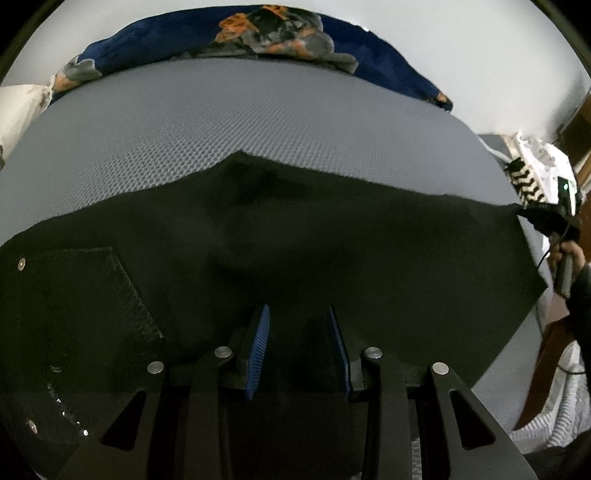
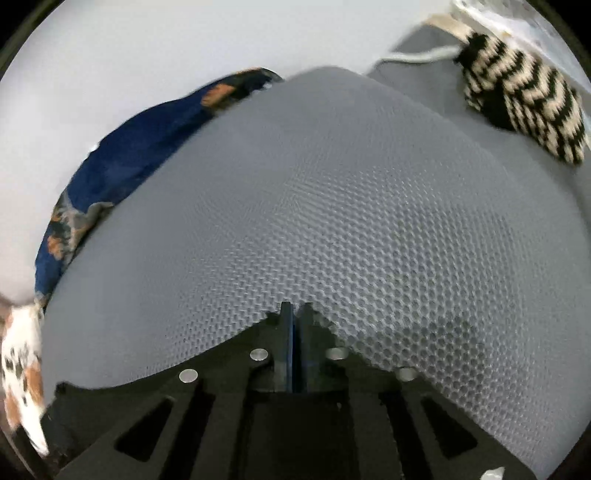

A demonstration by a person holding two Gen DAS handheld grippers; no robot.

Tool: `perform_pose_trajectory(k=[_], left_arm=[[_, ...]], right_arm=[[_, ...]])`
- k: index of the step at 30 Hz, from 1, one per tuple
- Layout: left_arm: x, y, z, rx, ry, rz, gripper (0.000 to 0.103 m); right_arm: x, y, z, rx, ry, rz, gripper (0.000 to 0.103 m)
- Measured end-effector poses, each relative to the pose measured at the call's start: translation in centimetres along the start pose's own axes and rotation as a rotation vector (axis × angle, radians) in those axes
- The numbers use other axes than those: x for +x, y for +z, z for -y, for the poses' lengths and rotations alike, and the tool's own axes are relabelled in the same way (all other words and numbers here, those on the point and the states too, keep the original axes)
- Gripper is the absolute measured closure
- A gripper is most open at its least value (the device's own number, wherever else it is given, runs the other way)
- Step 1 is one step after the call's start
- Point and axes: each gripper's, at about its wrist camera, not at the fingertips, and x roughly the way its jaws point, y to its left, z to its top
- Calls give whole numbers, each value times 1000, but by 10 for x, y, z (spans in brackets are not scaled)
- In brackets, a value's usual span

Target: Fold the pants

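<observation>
Black pants (image 1: 295,240) lie spread across a grey mesh mattress (image 1: 258,118), with a back pocket (image 1: 74,295) and metal snaps at the left. My left gripper (image 1: 298,308) hovers over the middle of the fabric. Its blue pads (image 1: 258,347) stand apart with their inner faces bare. At the far right, my right gripper (image 1: 532,214) pinches the pants' corner and lifts it taut. In the right wrist view, that gripper (image 2: 295,304) is shut on black cloth bunched around its tips, and more of the pants (image 2: 96,398) trails to the lower left.
A dark blue patterned blanket (image 1: 258,29) lines the mattress's far edge, against a white wall. A black-and-cream striped knit item (image 2: 524,103) lies at the right corner. A person's hand (image 1: 569,258) holds the right gripper's handle. Bare grey mattress (image 2: 332,203) stretches beyond the pants.
</observation>
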Motion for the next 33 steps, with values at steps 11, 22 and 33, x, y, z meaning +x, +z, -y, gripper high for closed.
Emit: perform_pose_trajectory(k=[11,22,33], left_arm=[[-6,-5,6,35,-42,7,69],[-12,-28,16,102,-68,1,69],[-15,-39,4,68,-105,-1,69]], right_arm=[[-83,-56,28,71,-8,22,87],[-86,-134,47,196,-24,-77,79],[-84,-140,41,236,-83,-38,93]])
